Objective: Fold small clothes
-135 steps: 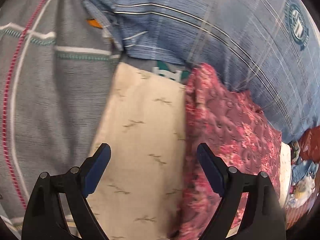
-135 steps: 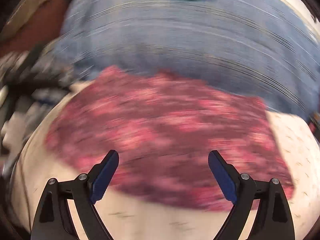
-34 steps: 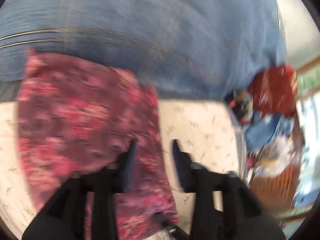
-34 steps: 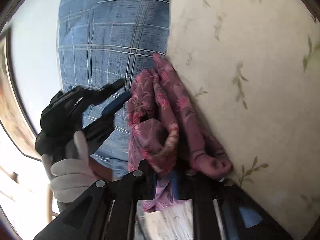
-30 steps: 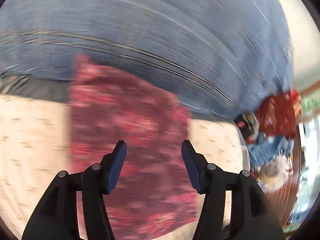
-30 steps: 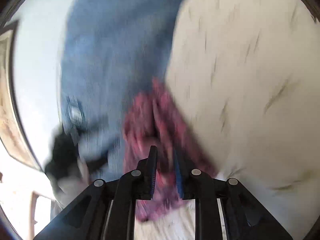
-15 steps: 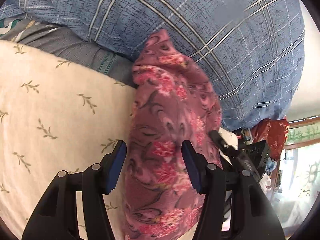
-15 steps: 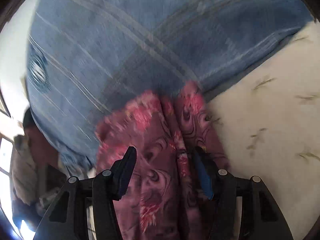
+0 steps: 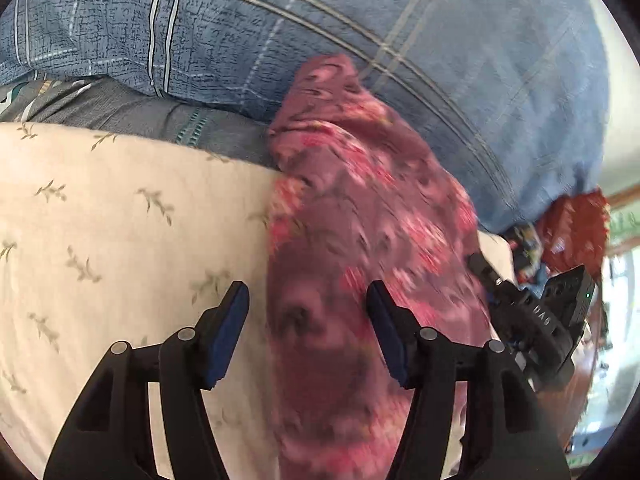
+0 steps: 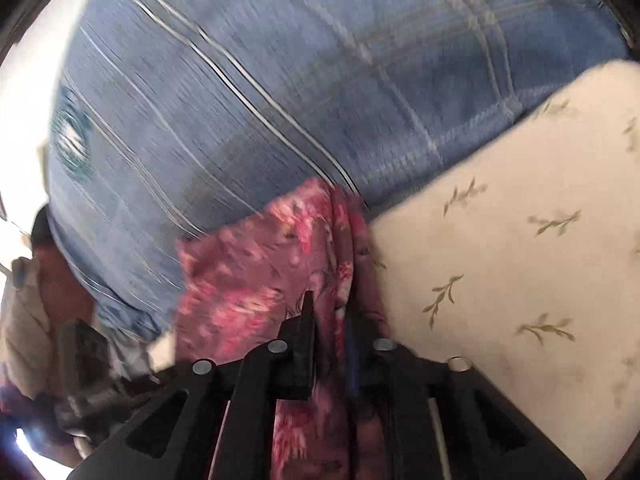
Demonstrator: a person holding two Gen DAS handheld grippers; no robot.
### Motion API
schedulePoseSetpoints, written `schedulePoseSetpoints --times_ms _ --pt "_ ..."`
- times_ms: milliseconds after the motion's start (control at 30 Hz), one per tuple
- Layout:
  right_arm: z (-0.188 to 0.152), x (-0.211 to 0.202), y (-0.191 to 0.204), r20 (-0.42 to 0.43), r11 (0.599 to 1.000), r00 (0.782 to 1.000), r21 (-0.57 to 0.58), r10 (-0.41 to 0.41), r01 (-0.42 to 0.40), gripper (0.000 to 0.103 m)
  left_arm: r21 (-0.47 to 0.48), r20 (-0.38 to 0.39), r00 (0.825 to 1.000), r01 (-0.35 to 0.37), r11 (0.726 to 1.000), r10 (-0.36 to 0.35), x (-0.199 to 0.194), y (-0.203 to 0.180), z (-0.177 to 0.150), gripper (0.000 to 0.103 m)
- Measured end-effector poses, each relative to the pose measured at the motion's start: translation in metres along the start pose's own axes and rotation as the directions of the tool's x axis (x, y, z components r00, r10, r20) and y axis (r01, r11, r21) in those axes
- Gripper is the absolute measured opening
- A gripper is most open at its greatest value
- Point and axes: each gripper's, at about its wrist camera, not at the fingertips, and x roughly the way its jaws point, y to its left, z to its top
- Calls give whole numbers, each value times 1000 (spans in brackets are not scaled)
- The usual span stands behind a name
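A maroon floral cloth [image 9: 360,220] lies in a long bunched strip on the cream leaf-print sheet [image 9: 120,220], its far end against the blue plaid pillow [image 9: 360,40]. My left gripper [image 9: 306,320] hovers over the strip's near part. Its jaws are opening and stand wide, and the pads touch nothing. In the right wrist view my right gripper [image 10: 330,320] is closing, and a fold of the floral cloth [image 10: 248,272] is pinched between its narrow jaws. The right gripper's black frame [image 9: 536,320] shows at the strip's right edge.
The blue plaid pillow [image 10: 280,80] fills the far side. A grey patterned cloth [image 9: 160,116] is tucked under its left part. A red garment [image 9: 572,232] and mixed clothes pile up off the sheet's right edge. The cream sheet [image 10: 520,260] stretches right of the strip.
My right gripper's jaws went from wide apart to narrow on a fold of the floral cloth. My left gripper sank closer to the strip and its jaws spread a little.
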Motion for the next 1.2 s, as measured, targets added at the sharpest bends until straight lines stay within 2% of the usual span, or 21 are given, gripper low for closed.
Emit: schedulePoseSetpoints --times_ms 67,133,167,200,267,333,400,433,467,567,600,633,700,767,800,867,900,1000,1100,1167,1200 --pt "-9 -21 -1 27 999 999 -9 44 -44 24 36 3 1000 12 999 -12 -14 -2 -16 60" --pt "-22 -34 -2 21 996 996 -7 92 -91 48 60 19 1000 17 998 -18 -20 -3 -36 63" --pt "-33 -37 -6 12 993 993 0 116 -116 51 69 19 1000 5 998 -6 -17 -4 -45 65" --pt "-39 -33 -6 -8 992 992 3 123 -123 50 85 18 1000 -24 996 23 -9 -11 -54 65" --pt "-57 -19 0 -82 996 996 -71 39 -45 18 107 -2 998 -63 992 63 0 -19 -63 65" --pt "-61 -23 16 -26 987 1000 -158 8 -12 11 105 -24 999 -43 993 45 -1 -27 -67 62" --pt "-67 -37 17 47 985 999 -171 18 -9 11 144 -12 992 -120 982 123 3 -35 -75 62" --pt "-69 -30 12 9 987 1000 -157 -26 28 11 169 -20 988 -146 975 152 9 -39 -78 62" --pt "-67 -23 9 -41 990 997 -131 -61 56 12 168 -27 987 -150 974 156 10 -40 -79 62" --pt "-68 -43 7 -12 999 1000 -46 -21 20 19 147 -17 995 -95 984 99 -8 -35 -92 62" --pt "-72 -53 11 7 999 1000 -50 2 -2 22 150 -5 995 -98 984 100 -13 -33 -97 62" --pt "-74 -61 19 24 998 999 -65 20 -18 33 147 -7 994 -109 983 111 -11 -33 -100 62" --pt "-86 -72 18 54 997 998 -77 7 -3 45 132 -39 992 -112 985 118 -1 -31 -106 62" --pt "-101 -62 10 -12 996 999 -73 -48 47 34 151 -11 990 -138 979 141 -2 -32 -108 62" --pt "-110 -54 9 -34 991 996 -108 -82 78 16 147 -20 988 -148 978 152 -1 -32 -110 62" --pt "-110 -67 13 -4 984 994 -141 -108 106 9 110 -50 993 -100 989 106 -9 -28 -116 62" --pt "-111 -77 16 27 990 996 -115 -85 88 8 94 -62 995 -71 993 77 -11 -26 -119 62" --pt "-118 -90 21 81 993 994 -93 -70 77 7 102 -50 994 -91 991 96 -9 -20 -126 61" --pt "-127 -66 17 -5 977 983 -111 -182 180 6 124 -56 991 -110 986 118 -15 -20 -128 60" --pt "-126 -68 16 23 984 987 -78 -161 162 8 126 -72 995 -66 990 76 -23 -20 -127 60" --pt "-123 -70 15 12 987 989 -56 -150 150 14 134 -64 997 -42 990 51 -26 -20 -125 60"
